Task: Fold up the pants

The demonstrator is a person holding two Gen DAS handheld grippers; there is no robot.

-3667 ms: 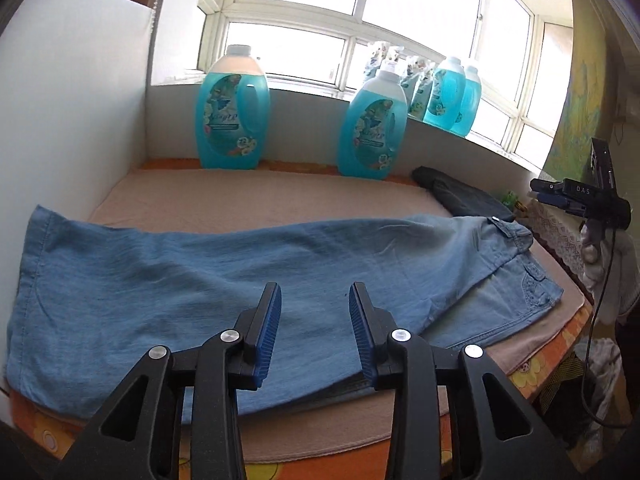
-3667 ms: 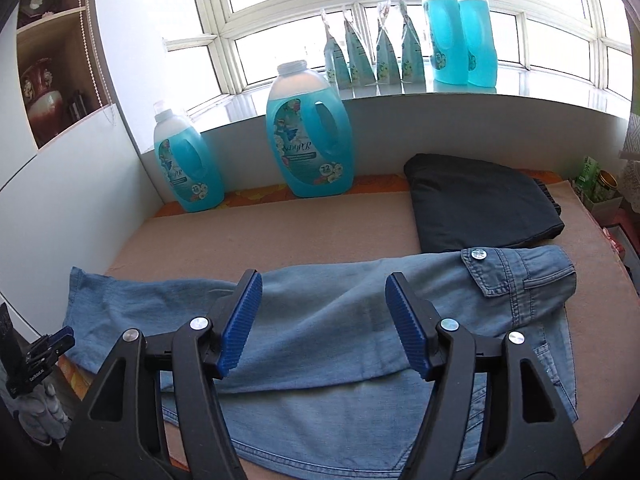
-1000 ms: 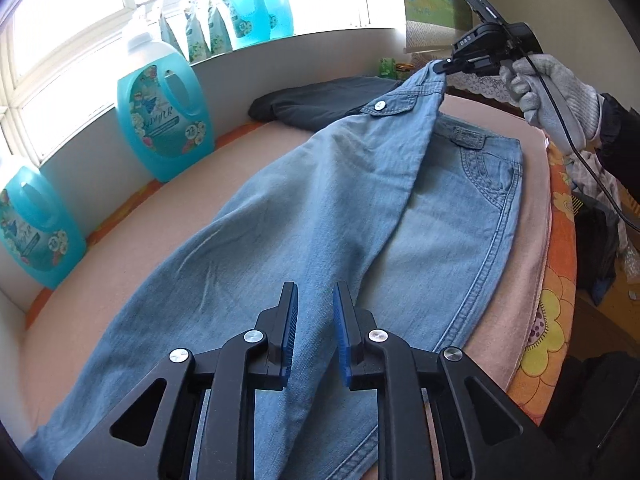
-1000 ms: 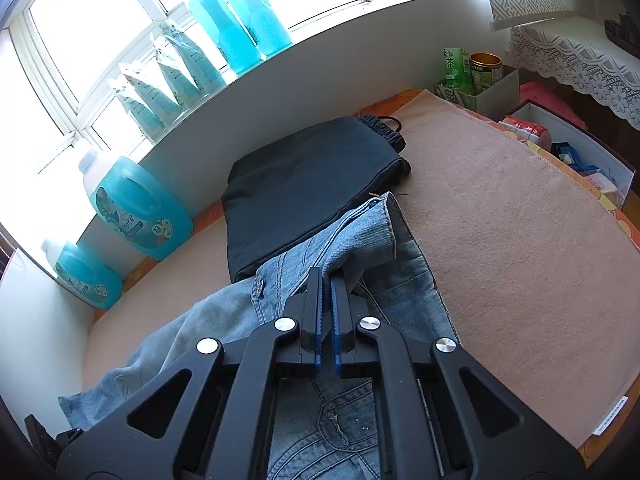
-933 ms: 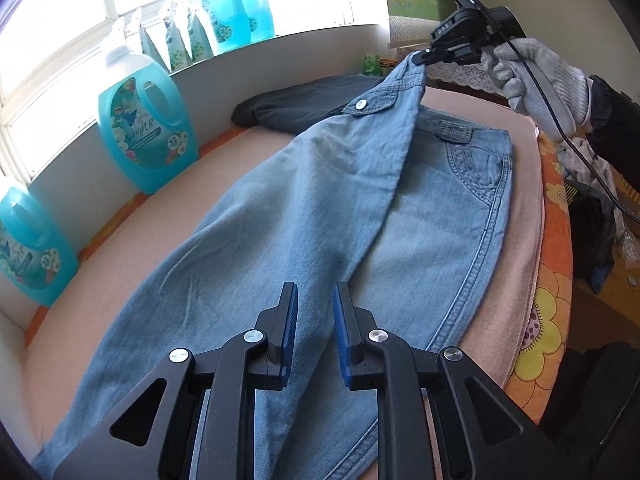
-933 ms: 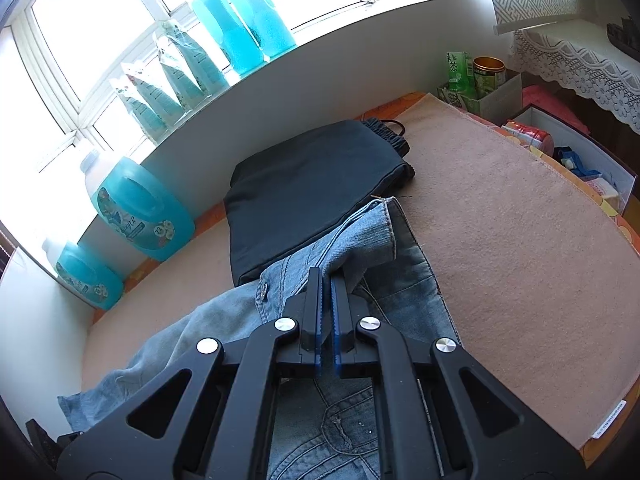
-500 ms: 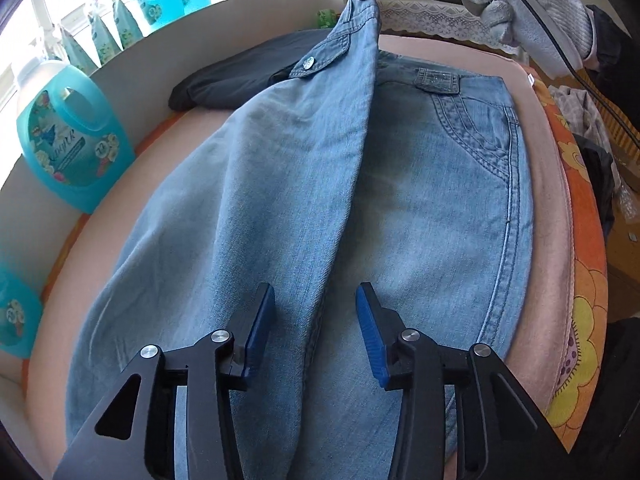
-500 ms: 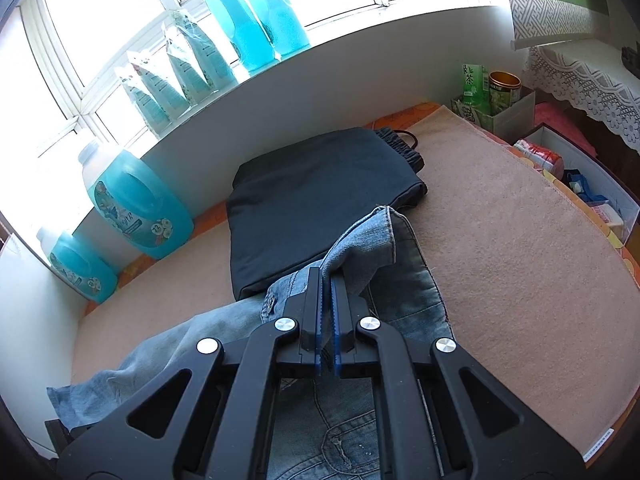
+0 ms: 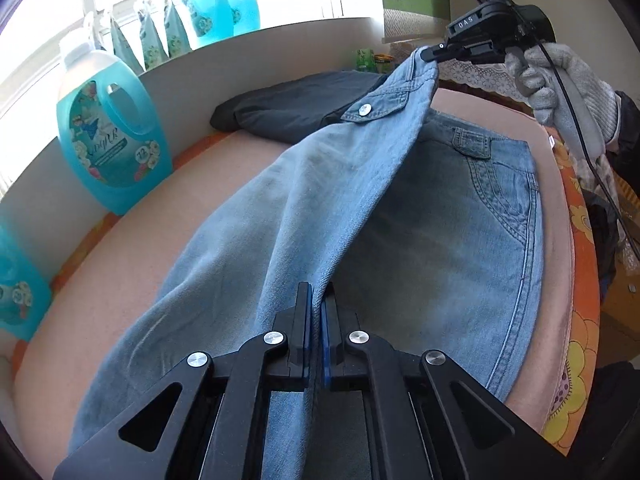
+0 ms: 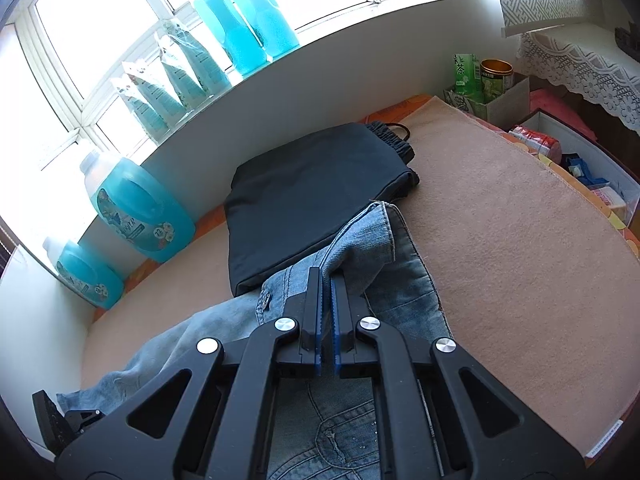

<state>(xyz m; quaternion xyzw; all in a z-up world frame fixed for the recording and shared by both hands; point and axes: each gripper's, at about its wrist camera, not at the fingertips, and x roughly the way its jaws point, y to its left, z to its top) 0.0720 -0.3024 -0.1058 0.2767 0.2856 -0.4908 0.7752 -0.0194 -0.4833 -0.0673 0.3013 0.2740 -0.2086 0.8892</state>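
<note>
1. Holding the jeans (image 9: 320, 200) at two points, you have them partly raised off the tan mat (image 10: 520, 240) on the desk, with the lower layer lying flat beneath.
2. Your left claw (image 9: 316, 320) is fully closed, pinching the raised fold of denim along the leg edge.
3. Your right claw (image 10: 326, 312) is likewise clamped tight on the waistband corner, near the pocket flap with the metal button (image 9: 364, 109); the left wrist view shows your gloved hand (image 9: 560, 84) carrying it above the desk.
4. Expect the denim to behave as soft, fairly heavy cloth: it sags between your two grips and will drag on the mat rather than slide freely.
5. Take hold at seams and the waistband, where the layers are thick and less likely to slip out.
6. Mind the folded dark garment (image 10: 316, 192) just beside the waistband; the jeans may overlap its edge, though the view leaves that unclear.
</note>
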